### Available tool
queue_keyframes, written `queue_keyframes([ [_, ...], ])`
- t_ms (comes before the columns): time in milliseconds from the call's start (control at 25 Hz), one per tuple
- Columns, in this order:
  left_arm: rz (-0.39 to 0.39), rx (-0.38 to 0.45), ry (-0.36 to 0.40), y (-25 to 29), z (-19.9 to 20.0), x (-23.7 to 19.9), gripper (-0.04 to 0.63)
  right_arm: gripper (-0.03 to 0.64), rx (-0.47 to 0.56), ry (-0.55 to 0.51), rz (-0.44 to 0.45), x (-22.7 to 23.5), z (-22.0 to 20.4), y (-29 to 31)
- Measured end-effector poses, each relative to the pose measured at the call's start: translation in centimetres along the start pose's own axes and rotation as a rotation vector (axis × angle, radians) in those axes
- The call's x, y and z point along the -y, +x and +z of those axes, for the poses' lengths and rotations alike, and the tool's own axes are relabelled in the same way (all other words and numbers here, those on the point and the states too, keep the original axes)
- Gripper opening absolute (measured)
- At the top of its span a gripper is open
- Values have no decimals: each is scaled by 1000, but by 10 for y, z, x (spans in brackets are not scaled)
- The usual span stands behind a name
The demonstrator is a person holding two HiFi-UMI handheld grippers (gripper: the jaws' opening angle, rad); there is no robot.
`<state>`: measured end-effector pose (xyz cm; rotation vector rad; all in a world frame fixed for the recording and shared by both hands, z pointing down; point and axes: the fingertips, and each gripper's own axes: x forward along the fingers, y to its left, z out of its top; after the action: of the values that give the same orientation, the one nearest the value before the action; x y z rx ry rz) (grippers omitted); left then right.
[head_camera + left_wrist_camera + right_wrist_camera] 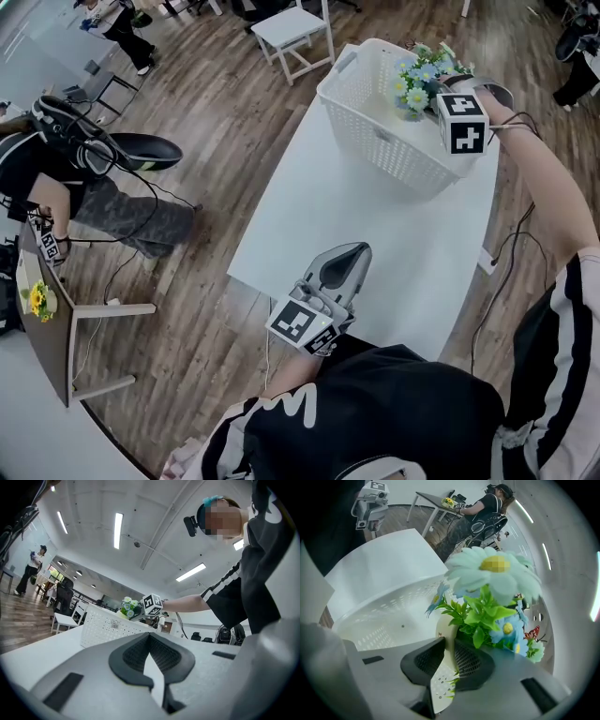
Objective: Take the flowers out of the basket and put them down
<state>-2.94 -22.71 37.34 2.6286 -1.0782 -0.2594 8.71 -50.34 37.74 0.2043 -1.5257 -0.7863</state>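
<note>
A white perforated basket (380,122) stands at the far end of the white table (375,216). Blue and white artificial flowers (417,80) in a small cream pot (446,632) rise above its far right corner. My right gripper (433,92) reaches in from the right. In the right gripper view the right gripper (449,641) is shut on the pot's rim, with the basket's floor (379,625) below. My left gripper (358,251) lies low near the table's front, shut and holding nothing. The left gripper view looks past the left gripper (150,637) to the basket (110,627) and the flowers (130,605).
A white stool (295,33) stands on the wood floor beyond the table's far left corner. A seated person (84,187) and a small desk with yellow flowers (37,300) are at the left. Cables (497,253) hang off the table's right edge.
</note>
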Motion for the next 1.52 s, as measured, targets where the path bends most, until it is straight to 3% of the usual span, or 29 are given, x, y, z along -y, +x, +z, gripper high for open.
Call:
queue_keyframes([
  [560,98,42,58,-19,-2,26,3,74,18,-64,-58,0,-3,-34],
  [1080,75,72,78,-66,6,62,3,74,-17,-67,-108,-16,21,-100],
  [1520,53,73,102,-127,18,88,3,74,-13,-74,-136,-49,72,-160],
])
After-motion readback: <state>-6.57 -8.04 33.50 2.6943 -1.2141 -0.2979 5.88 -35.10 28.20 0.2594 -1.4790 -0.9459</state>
